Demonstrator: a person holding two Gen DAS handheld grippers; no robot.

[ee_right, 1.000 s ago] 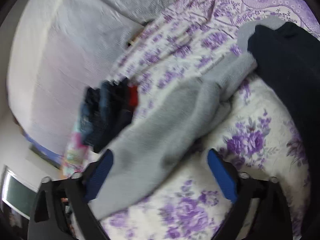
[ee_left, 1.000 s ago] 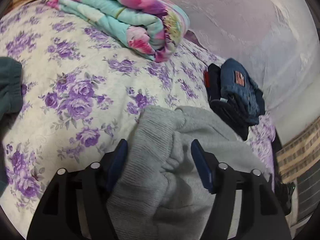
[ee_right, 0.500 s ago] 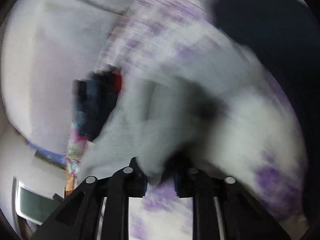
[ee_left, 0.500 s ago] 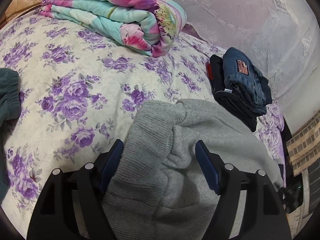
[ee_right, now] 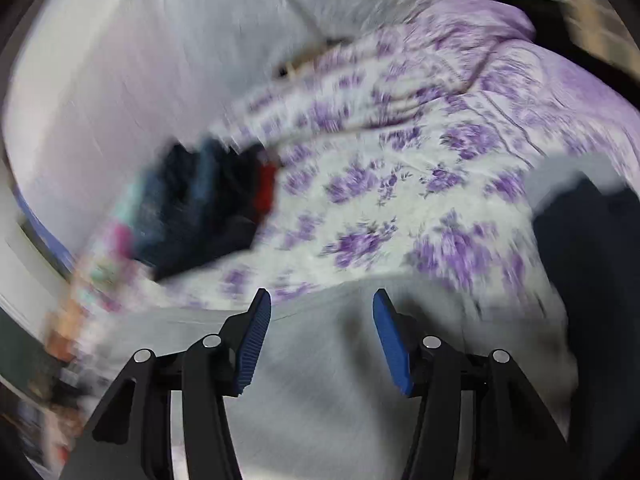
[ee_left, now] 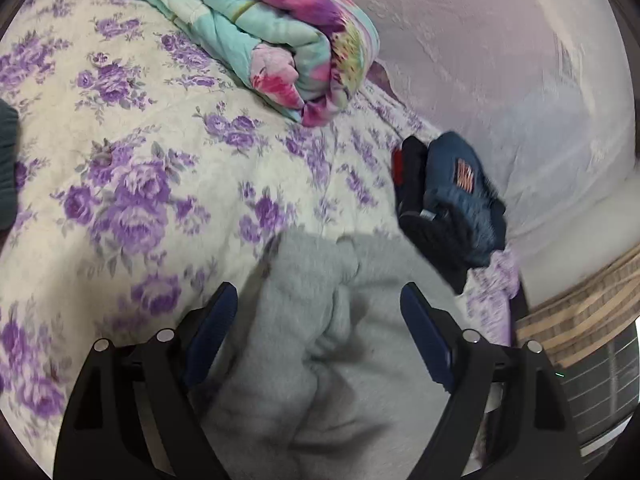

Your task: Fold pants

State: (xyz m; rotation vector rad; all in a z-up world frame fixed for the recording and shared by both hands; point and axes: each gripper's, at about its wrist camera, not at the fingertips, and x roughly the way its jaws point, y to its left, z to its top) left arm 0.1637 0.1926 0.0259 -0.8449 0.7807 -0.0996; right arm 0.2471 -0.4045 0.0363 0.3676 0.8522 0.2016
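Fleece grey pants (ee_left: 340,360), bunched, soft folds

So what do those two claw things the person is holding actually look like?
Both look alike. The left gripper and the right gripper each have two angular black plastic fingers with cut-out openings and small silver screw heads along the top. Each finger ends in a flat blue pad with fine ribbing. No cables, markings, hands or sleeves are visible.

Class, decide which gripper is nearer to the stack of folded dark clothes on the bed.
Hard to call. Both the left gripper and right gripper hover open over the grey pants, with the stack just beyond.
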